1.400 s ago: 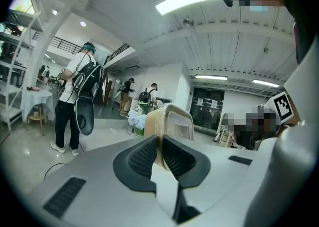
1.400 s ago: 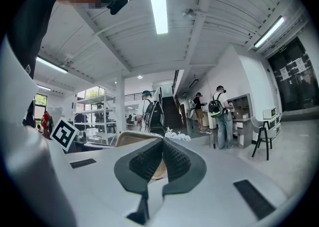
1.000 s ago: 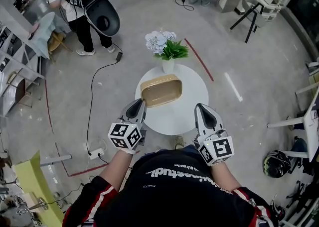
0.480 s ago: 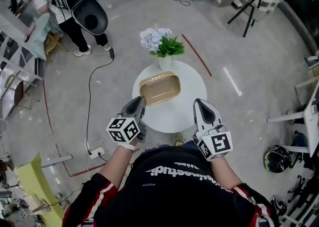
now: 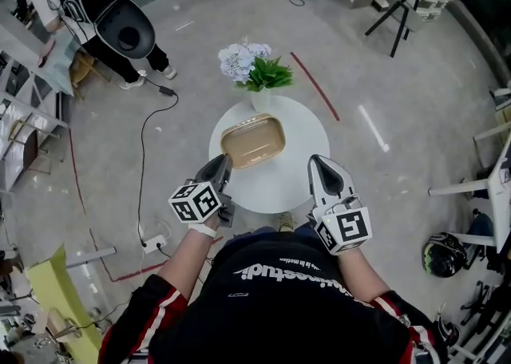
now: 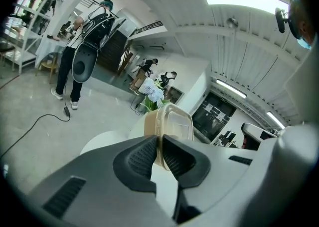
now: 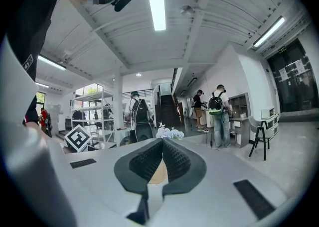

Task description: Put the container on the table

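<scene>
The left forearm (image 5: 180, 265) and right forearm (image 5: 361, 276) reach forward from the chest with elbows bent, in dark sleeves striped red and white. The left tool (image 5: 221, 164) points ahead and slightly down, rolled so that its marker cube (image 5: 196, 202) sits tilted. Its jaws are pressed onto the thin rim of the container (image 6: 174, 123), one pad on each side. The right tool (image 5: 321, 164) lies about level, alongside the left and apart from it. Its jaws are closed together, tips meeting, with nothing gripped.
</scene>
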`<state>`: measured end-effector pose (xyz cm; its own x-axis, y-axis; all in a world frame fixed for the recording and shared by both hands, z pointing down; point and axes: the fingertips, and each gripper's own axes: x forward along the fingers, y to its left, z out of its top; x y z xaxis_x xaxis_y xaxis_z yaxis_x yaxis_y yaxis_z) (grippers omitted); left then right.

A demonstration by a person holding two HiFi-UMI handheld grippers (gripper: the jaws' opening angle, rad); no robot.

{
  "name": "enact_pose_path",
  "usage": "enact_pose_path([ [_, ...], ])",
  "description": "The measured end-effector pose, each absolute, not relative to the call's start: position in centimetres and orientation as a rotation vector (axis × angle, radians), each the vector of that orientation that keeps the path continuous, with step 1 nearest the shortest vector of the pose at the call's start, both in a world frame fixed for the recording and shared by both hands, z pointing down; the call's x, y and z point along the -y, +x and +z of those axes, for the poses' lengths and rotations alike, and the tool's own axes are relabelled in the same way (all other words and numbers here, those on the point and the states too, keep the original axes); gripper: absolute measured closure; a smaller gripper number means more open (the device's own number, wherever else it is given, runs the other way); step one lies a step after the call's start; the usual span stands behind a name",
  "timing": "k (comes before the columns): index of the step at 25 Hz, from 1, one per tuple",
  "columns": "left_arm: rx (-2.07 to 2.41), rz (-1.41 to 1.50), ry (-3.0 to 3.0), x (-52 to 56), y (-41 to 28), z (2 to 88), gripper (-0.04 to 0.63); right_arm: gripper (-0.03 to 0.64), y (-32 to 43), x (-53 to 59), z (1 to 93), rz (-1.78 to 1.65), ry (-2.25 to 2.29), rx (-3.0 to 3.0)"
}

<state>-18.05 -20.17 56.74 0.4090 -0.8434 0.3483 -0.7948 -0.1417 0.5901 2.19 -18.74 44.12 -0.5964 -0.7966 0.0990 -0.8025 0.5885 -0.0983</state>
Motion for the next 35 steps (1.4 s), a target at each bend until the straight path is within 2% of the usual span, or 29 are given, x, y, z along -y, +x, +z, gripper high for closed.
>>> enact_pose_path([
  [35, 1.394, -0.079, 1.572, 23.7, -17.0, 68.9, 0.546, 0.618, 6.5, 22.0, 47.1, 0.272, 1.368, 2.779],
])
